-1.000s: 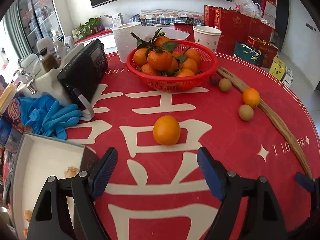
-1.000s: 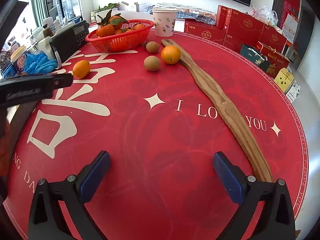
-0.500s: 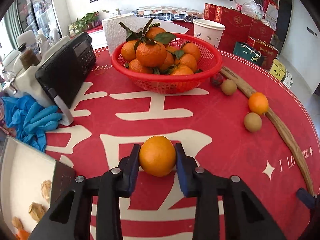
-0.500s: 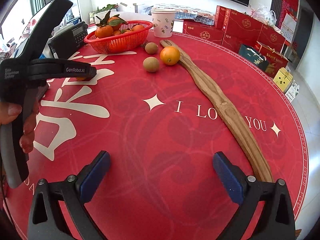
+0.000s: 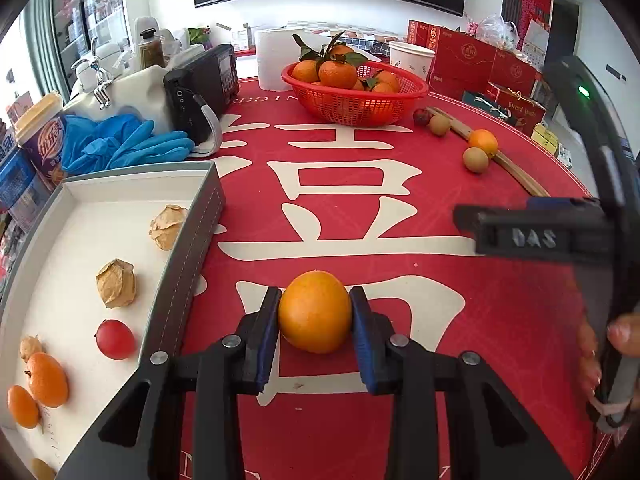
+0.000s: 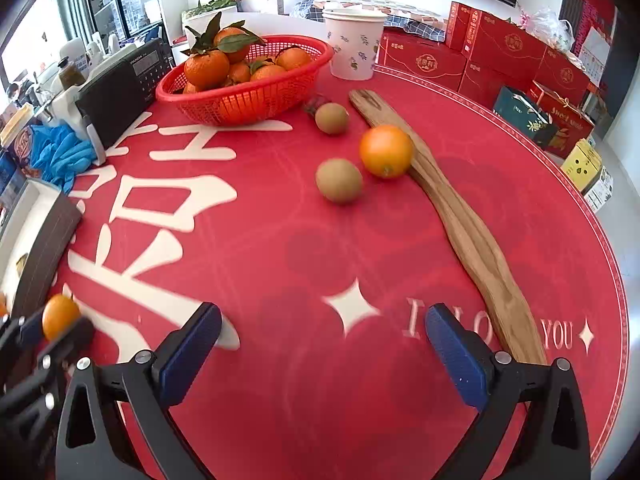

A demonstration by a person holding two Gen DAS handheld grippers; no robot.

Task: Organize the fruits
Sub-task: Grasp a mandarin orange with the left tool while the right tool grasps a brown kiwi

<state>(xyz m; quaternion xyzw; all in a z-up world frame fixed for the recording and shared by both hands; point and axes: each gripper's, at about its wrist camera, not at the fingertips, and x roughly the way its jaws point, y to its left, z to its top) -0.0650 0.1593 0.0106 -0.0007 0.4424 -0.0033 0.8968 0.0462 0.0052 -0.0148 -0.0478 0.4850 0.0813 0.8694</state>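
- Left wrist view: the left gripper [image 5: 315,322] has just closed its jaws, and the pads now press on both sides of an orange [image 5: 315,312] above the red tabletop [image 5: 460,308].
- To its left stands a white box [image 5: 208,216] with small oranges, a red fruit and dry husked fruits inside.
- Far behind, a red basket [image 5: 352,106] holds leafy oranges; to its right lie two kiwis and a second orange [image 5: 483,143].
- Right wrist view: the right gripper [image 6: 322,340] has its jaws wide apart, with nothing between them, over the tabletop.
- The second orange touches a long wooden piece [image 6: 460,216]; one kiwi [image 6: 339,181] lies just beside it, the other kiwi [image 6: 331,118] near the basket.
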